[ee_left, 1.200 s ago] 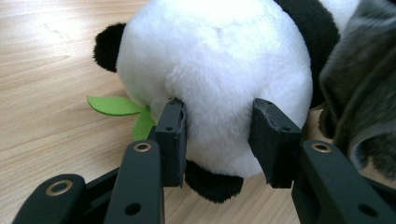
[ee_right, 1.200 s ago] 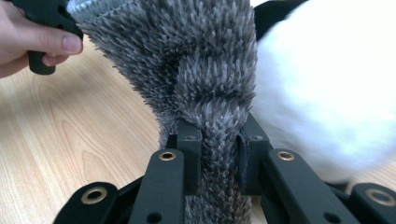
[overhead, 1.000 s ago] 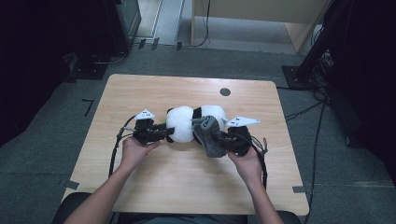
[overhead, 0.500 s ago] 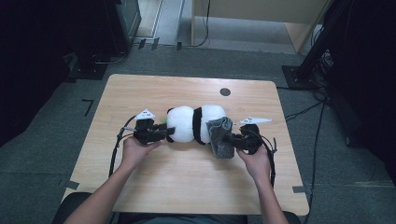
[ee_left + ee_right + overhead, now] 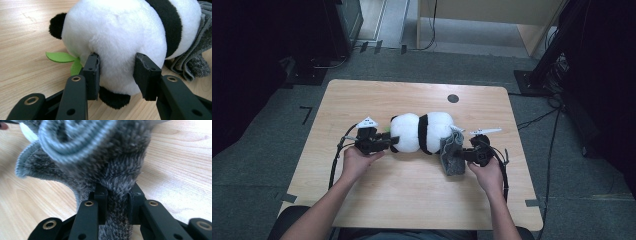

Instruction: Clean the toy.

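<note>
A: What does the plush panda (image 5: 422,132) look like?

B: Round and fluffy, white with a black band around its middle, a black ear and a black paw. A green felt leaf (image 5: 62,58) sticks out from under it. It lies lengthwise on the wooden bench (image 5: 362,210), about mid-bench, with the small dark disc (image 5: 453,98) well beyond it toward the far edge.

A: And the cloth?

B: A grey fuzzy towel (image 5: 452,155) with a ribbed blue-grey edge. It is bunched up against the panda's end on the person's right and hangs down toward the near side of the bench.

A: Who holds what?

B: The left gripper (image 5: 117,75) has its jaws pressed into the panda's white plush at the opposite end from the towel, so the fur bulges between them. The right gripper (image 5: 117,202) has its jaws drawn narrow, pinching a fold of the towel just beside the panda.

A: The hands?

B: Each is behind its gripper, on the panda's near side.
</note>
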The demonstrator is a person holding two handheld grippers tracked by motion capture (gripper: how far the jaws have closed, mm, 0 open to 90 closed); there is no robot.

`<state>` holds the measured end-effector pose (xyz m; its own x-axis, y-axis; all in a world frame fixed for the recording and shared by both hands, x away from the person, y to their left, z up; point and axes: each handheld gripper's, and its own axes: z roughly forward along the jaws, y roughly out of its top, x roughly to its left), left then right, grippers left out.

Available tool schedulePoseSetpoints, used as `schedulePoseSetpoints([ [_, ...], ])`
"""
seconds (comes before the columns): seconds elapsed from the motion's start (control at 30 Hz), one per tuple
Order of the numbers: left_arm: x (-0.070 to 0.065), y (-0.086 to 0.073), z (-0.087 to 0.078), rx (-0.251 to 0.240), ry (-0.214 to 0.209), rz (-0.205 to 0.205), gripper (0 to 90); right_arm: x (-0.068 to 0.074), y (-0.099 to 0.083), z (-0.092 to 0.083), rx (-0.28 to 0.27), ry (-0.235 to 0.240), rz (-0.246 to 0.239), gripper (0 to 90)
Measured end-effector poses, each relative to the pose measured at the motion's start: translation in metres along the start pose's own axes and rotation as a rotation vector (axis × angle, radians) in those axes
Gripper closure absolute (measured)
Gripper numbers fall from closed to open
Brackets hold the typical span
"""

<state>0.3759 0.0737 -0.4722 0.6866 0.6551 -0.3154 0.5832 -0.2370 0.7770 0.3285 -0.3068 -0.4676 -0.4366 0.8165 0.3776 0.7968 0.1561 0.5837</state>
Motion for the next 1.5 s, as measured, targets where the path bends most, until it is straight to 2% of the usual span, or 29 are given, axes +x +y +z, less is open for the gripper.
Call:
schedulePoseSetpoints([
  [0.03,0.001,0.000,0.000,0.000,-0.001,0.000,58.0,0.000,0.000,-0.003,-0.003,0.011,0.012,76.0],
  [0.13,0.001,0.000,0.000,-0.001,-0.001,-0.005,58.0,0.003,0.002,-0.016,-0.043,0.018,-0.006,76.1],
  [0.3,0.001,0.000,0.000,-0.001,0.001,0.001,58.0,0.011,0.011,-0.043,-0.138,0.019,-0.031,76.3],
  [0.43,0.001,0.000,0.000,0.000,0.002,0.002,58.0,0.011,0.022,-0.066,-0.219,-0.017,-0.053,76.3],
  [0.5,0.000,0.000,0.000,0.004,0.001,0.001,58.0,0.010,0.027,-0.073,-0.249,-0.033,-0.055,76.3],
  [0.67,0.000,0.000,0.000,0.000,0.000,0.002,58.1,0.007,0.044,-0.078,-0.271,-0.038,-0.069,76.4],
  [0.8,0.001,0.000,0.000,-0.004,-0.001,-0.001,58.0,0.007,0.061,-0.077,-0.274,-0.045,-0.093,76.3],
  [0.87,0.001,0.000,0.000,-0.005,0.000,-0.001,58.0,0.008,0.069,-0.073,-0.273,-0.031,-0.097,76.3],
  [1.03,0.001,0.000,0.001,-0.009,0.001,0.004,58.1,0.009,0.084,-0.050,-0.229,-0.022,-0.117,76.3],
  [1.13,0.000,0.001,0.002,0.001,0.011,0.022,58.1,0.009,0.085,-0.033,-0.190,-0.030,-0.127,76.2],
  [1.23,0.000,0.002,0.002,0.004,0.005,0.017,58.1,0.008,0.083,-0.021,-0.171,-0.038,-0.135,75.4],
  [1.37,0.001,0.003,0.003,0.008,0.004,0.012,57.5,0.007,0.080,-0.016,-0.186,-0.042,-0.142,74.8],
  [1.5,0.001,0.004,0.004,0.007,0.005,0.021,56.9,-0.001,0.076,-0.012,-0.197,-0.027,-0.119,74.8],
])
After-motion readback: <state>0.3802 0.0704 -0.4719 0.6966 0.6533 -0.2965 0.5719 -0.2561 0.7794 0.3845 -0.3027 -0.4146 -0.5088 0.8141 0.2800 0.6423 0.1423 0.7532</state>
